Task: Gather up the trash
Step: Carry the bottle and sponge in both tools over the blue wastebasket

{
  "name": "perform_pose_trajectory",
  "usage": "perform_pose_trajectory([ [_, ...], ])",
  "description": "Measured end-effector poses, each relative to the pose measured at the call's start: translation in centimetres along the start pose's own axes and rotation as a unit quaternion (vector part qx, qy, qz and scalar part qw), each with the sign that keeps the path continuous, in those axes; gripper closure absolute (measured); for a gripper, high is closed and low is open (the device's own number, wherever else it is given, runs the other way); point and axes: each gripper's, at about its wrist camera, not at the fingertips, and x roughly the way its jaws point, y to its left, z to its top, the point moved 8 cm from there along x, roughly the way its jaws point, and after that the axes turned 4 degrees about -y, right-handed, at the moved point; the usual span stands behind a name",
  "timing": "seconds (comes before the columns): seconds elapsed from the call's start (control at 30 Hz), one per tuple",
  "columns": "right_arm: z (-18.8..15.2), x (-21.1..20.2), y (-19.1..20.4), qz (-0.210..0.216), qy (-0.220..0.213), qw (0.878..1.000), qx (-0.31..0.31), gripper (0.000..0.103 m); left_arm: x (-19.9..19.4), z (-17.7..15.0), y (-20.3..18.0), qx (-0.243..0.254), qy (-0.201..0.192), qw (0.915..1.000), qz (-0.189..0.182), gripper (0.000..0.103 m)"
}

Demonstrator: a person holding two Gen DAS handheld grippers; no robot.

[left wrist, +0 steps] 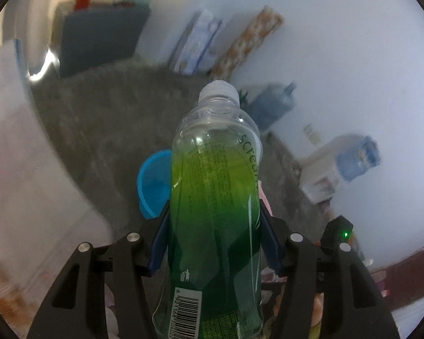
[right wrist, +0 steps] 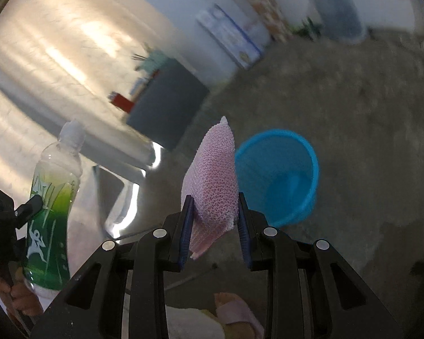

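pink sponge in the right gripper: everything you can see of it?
The pink sponge is a pillow-shaped pad covered in pale pink mesh netting, soft-looking. It stands on end, tapering to a point at the top, clamped near its lower half between the right gripper's blue pads. It is held in the air, with the blue bucket behind it on the floor.

surface: grey concrete floor | on it: blue bucket at centre, dark cabinet at ten o'clock, water jug at one o'clock
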Motion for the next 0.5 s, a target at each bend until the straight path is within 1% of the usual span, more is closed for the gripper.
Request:
perform_pose_trajectory([
  [0.07,-0.1,2.5,-1.6,-0.011,0.020,1.000,0.015,0.076,4.2,-0.3,-0.2,-0.006,0.031,0.9995,0.006,0.048],
  [0.13,-0.3,4.4,-3.3,-0.017,0.038,0.998,0.036,0.076,7.5,-0.4,0.2,-0.015,0.055,0.9982,0.018,0.048],
  [0.17,-0.4,5.7,-3.9,-0.023,0.046,0.998,0.043,0.076,10.0,-0.6,0.6,-0.018,0.067,0.9971,0.029,0.048],
  [0.23,-0.3,7.3,-5.0,-0.034,0.055,0.996,0.053,0.076,13.6,-0.9,1.8,-0.022,0.081,0.9952,0.051,0.048],
  [0.3,-0.6,8.5,-5.8,-0.043,0.065,0.995,0.063,0.076,17.4,-1.3,2.7,-0.037,0.099,0.9920,0.068,0.048],
  [0.37,-0.6,10.4,-6.5,-0.055,0.077,0.994,0.061,0.075,21.2,-1.8,4.0,-0.066,0.119,0.9881,0.071,0.048],
  [0.43,-0.7,12.2,-7.0,-0.059,0.094,0.992,0.064,0.075,23.6,-2.2,5.2,-0.085,0.132,0.9846,0.078,0.048],
  [0.5,-1.0,14.0,-7.0,-0.051,0.117,0.990,0.058,0.073,25.7,-2.3,6.0,-0.102,0.146,0.9808,0.078,0.046],
])
